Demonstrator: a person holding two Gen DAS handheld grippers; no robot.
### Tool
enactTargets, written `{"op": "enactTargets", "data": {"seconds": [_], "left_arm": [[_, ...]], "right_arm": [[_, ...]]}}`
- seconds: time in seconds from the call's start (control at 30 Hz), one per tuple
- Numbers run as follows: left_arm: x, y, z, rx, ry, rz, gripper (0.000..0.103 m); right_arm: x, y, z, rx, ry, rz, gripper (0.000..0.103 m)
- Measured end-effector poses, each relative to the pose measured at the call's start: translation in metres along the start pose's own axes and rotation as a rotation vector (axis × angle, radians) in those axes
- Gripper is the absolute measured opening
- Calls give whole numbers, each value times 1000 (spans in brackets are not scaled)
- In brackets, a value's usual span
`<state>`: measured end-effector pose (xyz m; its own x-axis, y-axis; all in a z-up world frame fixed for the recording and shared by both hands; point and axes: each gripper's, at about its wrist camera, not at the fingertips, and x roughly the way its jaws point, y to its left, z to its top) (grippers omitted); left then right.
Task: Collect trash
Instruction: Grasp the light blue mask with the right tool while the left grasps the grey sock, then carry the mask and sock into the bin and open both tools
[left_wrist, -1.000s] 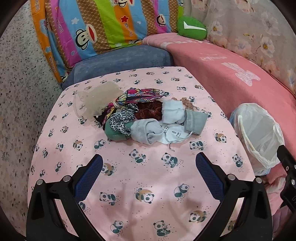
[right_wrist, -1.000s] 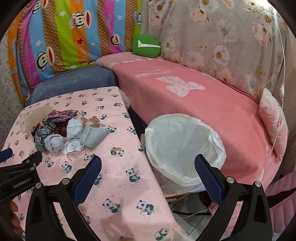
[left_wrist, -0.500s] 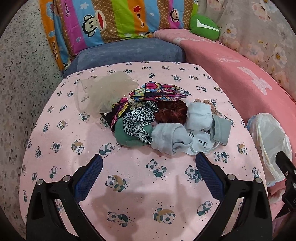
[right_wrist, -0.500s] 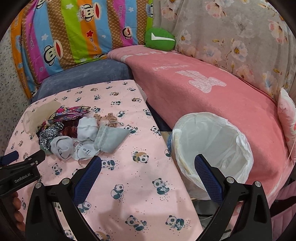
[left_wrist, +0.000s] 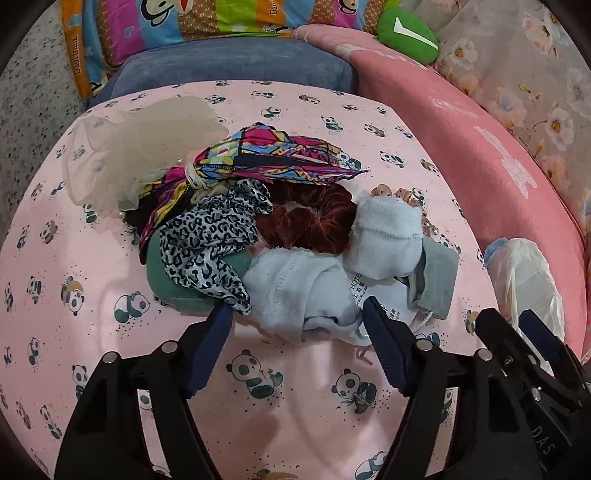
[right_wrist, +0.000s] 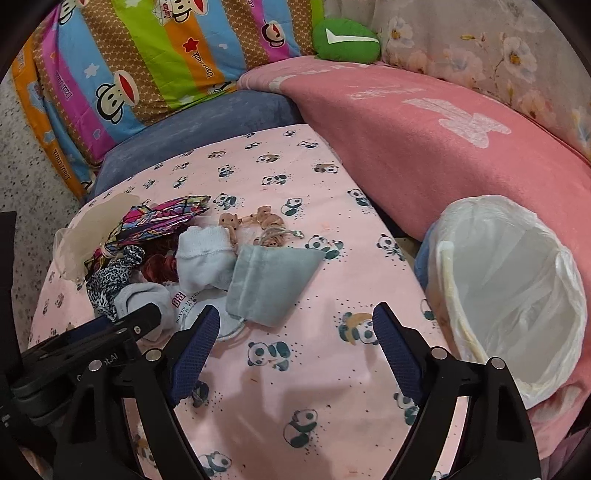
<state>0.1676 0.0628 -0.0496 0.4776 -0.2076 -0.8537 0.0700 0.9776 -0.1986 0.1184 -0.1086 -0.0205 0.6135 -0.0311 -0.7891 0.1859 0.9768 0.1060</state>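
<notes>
Only from the right wrist, the lined bin's open mouth; both hand-held grippers spread, narrowing.

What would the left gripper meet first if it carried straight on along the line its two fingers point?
Most likely the pale blue fleecy cloth at the pile's near edge: it lies between the left gripper's closing jaws, untouched as far as I can tell. Depth is uncertain.

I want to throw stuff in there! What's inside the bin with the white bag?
The white bag lining the bin looks empty; only crinkled plastic shows on its far wall and floor. The near side just under the rim is hidden, so something small there cannot be ruled out.
</notes>
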Motion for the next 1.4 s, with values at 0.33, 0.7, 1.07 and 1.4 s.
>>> {"op": "enactTargets", "data": {"seconds": [0.33,0.7,1.07,1.4], "left_arm": [[1,11,1,13,7,-55,34],[-24,2,-9,52,-23,-45,24],[-71,-47,-21,134,-80,-106,24],[-94,-111,-33,257,-105,-171,25]], "right_arm": [[52,19,3,-18,78,25,54],[33,-2,-7,15,55,23,14],[-43,-40,-8,62,-67,10,14],[-87,-86,-12,130,-144,-36,15]]}}
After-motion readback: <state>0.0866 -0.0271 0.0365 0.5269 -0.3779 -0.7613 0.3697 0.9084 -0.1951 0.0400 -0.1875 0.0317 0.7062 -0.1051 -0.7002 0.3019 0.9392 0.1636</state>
